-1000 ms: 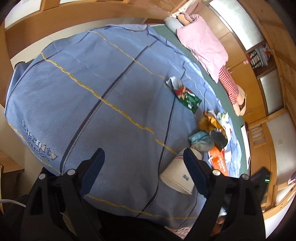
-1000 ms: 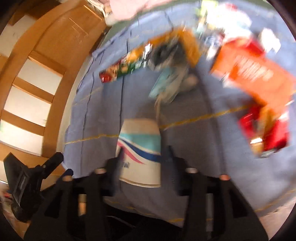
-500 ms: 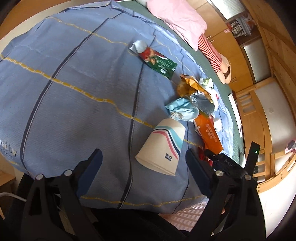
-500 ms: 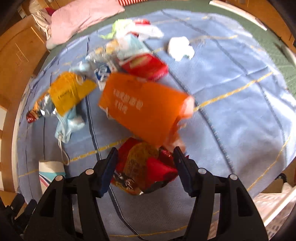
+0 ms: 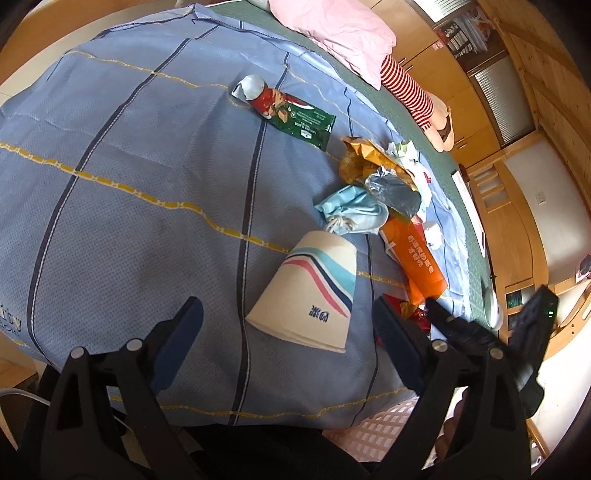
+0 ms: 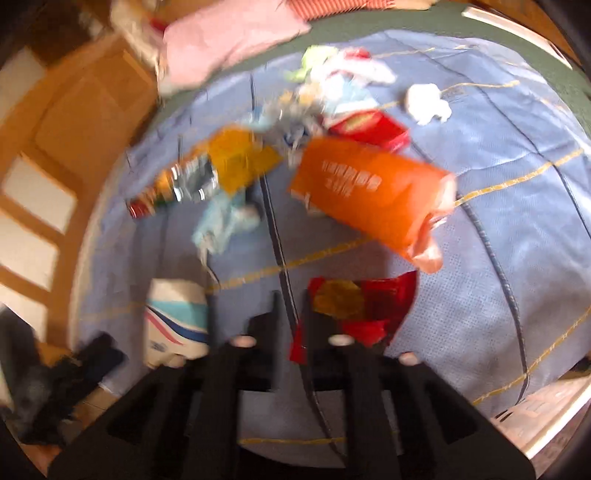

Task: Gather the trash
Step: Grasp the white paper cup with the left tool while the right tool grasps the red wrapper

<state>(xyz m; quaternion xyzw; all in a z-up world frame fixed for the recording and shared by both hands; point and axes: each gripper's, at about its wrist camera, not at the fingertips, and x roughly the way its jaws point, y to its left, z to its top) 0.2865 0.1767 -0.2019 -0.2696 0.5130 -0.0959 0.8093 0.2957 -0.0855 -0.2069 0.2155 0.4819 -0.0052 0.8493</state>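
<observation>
Progress: nothing seen collected | left gripper [image 5: 288,314]: jaws wide, empty, paper cup [image 5: 308,291] framed on near blue cloth [image 5: 129,177] | right gripper [image 6: 290,314]: narrowing, nothing gripped, red wrapper [image 6: 354,306] just right | far wrappers uncollected.

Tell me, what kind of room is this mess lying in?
Probably a bedroom at home. The trash lies on a blue bedspread over what looks like a bed, a pink pillow sits at its far end, and wooden cabinets line the wall.
</observation>
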